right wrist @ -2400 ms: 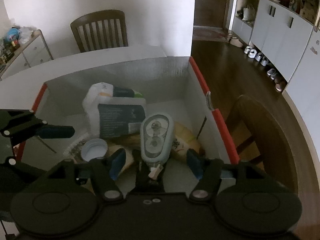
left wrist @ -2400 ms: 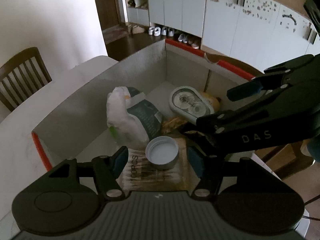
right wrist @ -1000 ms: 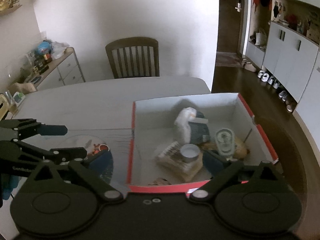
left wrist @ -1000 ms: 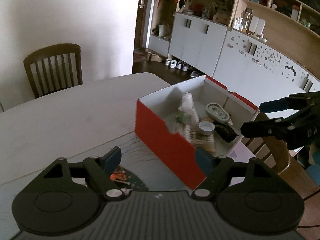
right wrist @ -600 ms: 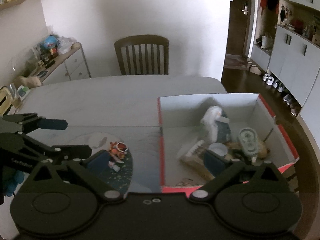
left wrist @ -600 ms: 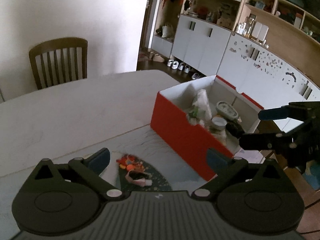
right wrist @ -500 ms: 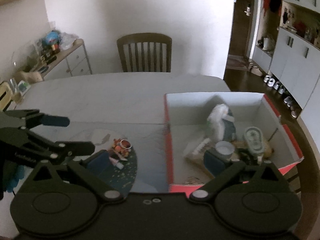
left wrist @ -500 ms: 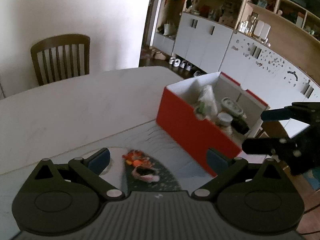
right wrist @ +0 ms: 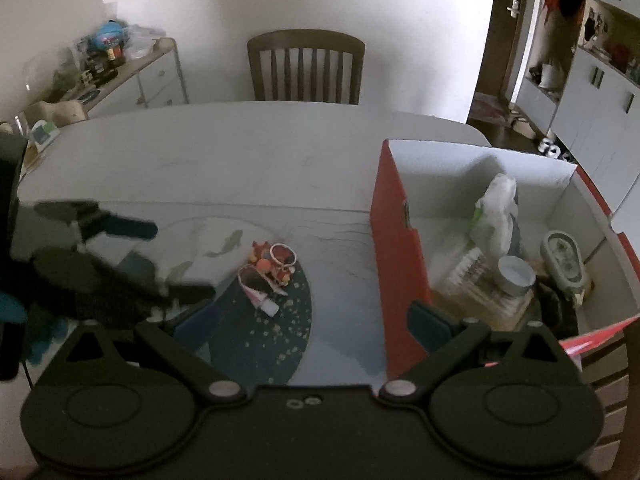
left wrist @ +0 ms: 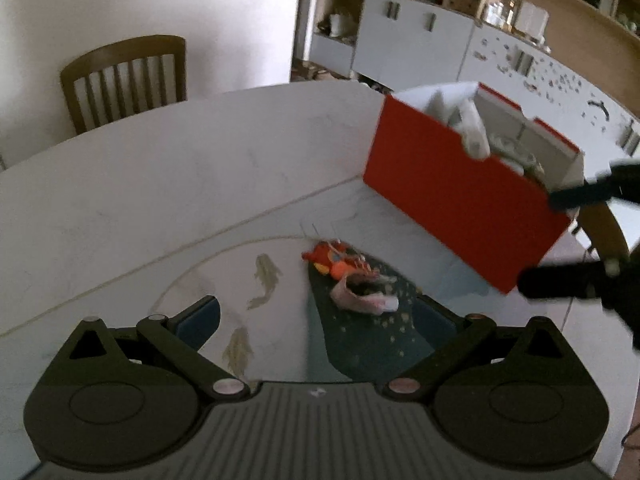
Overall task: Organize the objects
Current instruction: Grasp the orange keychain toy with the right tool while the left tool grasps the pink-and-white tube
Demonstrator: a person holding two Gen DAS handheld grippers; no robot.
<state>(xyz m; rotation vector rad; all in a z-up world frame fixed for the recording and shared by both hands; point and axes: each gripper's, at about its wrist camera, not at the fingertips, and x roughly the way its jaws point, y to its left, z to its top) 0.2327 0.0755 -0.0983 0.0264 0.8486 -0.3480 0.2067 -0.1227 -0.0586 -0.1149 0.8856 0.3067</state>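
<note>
A small pile of red and orange trinkets and a pink tube lie on a fish-patterned mat. My left gripper hangs open and empty just before the pile. My right gripper is open and empty too, between the pile and the red box. The box holds a white bag, a round white cap, a pale oval dispenser and a swab pack.
The white table stretches back to a wooden chair. A cluttered sideboard stands at the far left. White cabinets line the room at the right. Another chair back shows beyond the box.
Both grippers have left the box, moved left and sunk toward the pile on the mat. The left jaws have spread wider. The cap and dispenser stay in the box.
</note>
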